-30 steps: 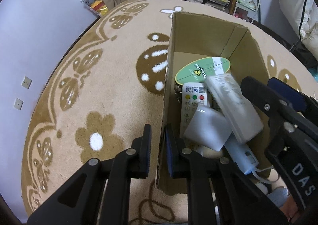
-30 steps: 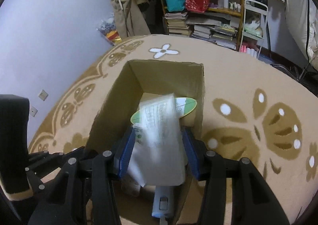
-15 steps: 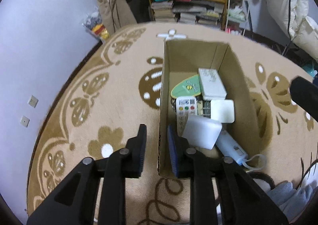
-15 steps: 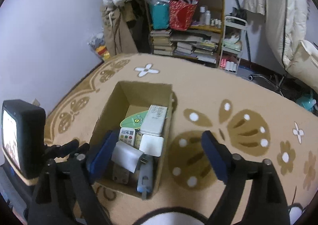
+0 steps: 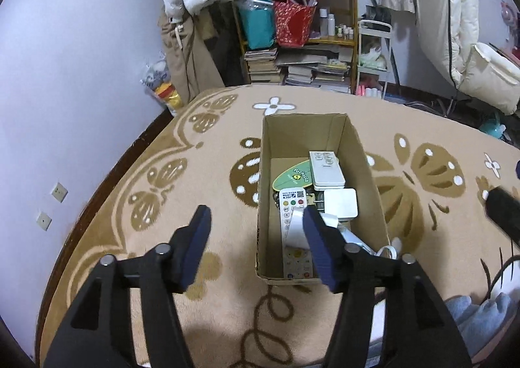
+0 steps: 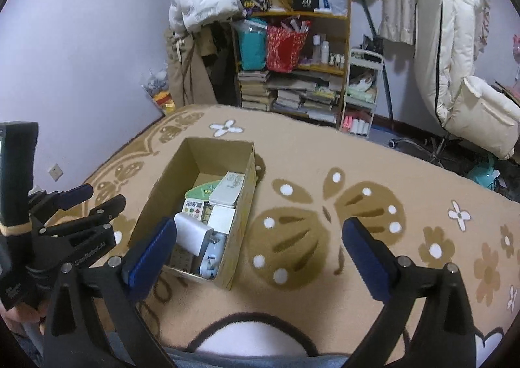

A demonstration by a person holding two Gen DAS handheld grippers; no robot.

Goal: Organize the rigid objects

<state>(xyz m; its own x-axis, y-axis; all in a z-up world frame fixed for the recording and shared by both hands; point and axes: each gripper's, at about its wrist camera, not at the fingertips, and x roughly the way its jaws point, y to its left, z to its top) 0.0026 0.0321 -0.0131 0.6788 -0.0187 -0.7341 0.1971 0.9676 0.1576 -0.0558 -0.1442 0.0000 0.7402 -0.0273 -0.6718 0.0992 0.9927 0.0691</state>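
Cardboard, an open-topped brown box (image 5: 367,169), lies on the tan flower-patterned rug (image 5: 130,205) with its long axis running straight away from the left gripper (image 5: 256,244). In the left wrist view that gripper hangs above the box's near left corner; its jaws have just been opening and stand apart with nothing between them. Inside lie a white remote with coloured buttons (image 5: 291,205), a green oval card (image 5: 294,177), a flat grey-white case (image 5: 326,169) and a white square block (image 5: 341,203) (all packed toward the near end).

From the right wrist view the box (image 6: 156,195) sits left of and beyond the right gripper (image 6: 260,251), whose jaws have just been opening to full width, empty. I'd judge the left gripper (image 6: 94,199) nearer the box.
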